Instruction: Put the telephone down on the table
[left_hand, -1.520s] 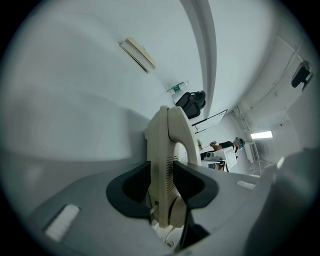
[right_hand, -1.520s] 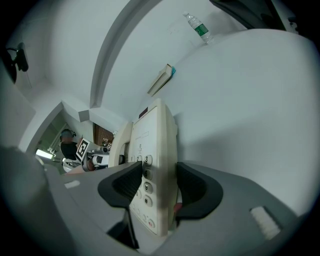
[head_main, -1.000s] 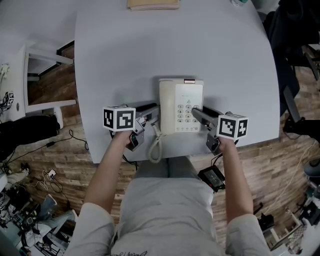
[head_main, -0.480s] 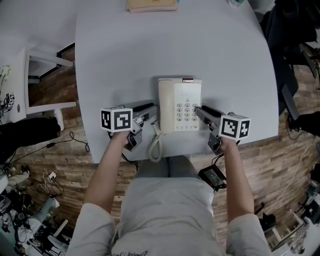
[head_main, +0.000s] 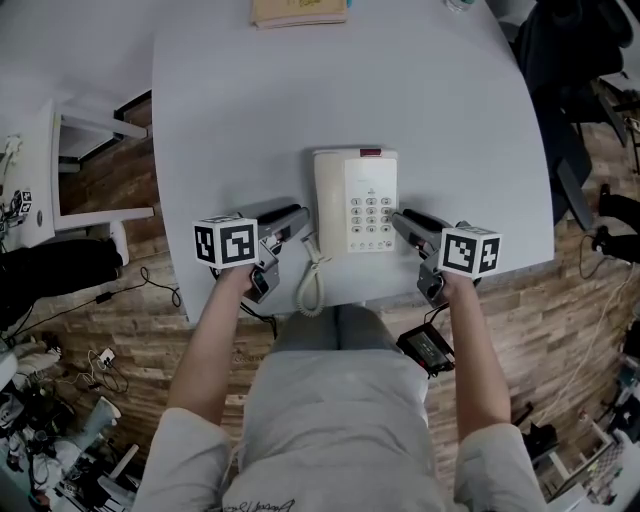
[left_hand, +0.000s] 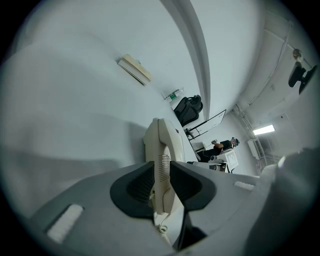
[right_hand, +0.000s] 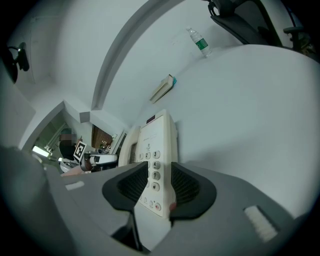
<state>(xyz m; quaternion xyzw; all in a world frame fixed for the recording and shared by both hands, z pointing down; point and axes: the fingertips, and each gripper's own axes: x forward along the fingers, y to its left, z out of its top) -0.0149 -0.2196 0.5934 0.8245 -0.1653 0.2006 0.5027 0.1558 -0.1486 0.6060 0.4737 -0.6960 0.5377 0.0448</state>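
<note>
Two grippers flank the phone (head_main: 355, 200), which lies flat on the table (head_main: 240, 110) at the middle of its near edge.

Head view: the left gripper (head_main: 300, 217) sits just beside the phone's left side and the right gripper (head_main: 398, 220) just beside its right side.

Left gripper view: the jaws are partly open and closing. The handset (left_hand: 162, 150) shows in the gap, and the pads are not pressing on it.

Right gripper view: the jaws are likewise partly open and closing. The keypad (right_hand: 152, 165) edge shows in the gap, and nothing is grasped.
</note>
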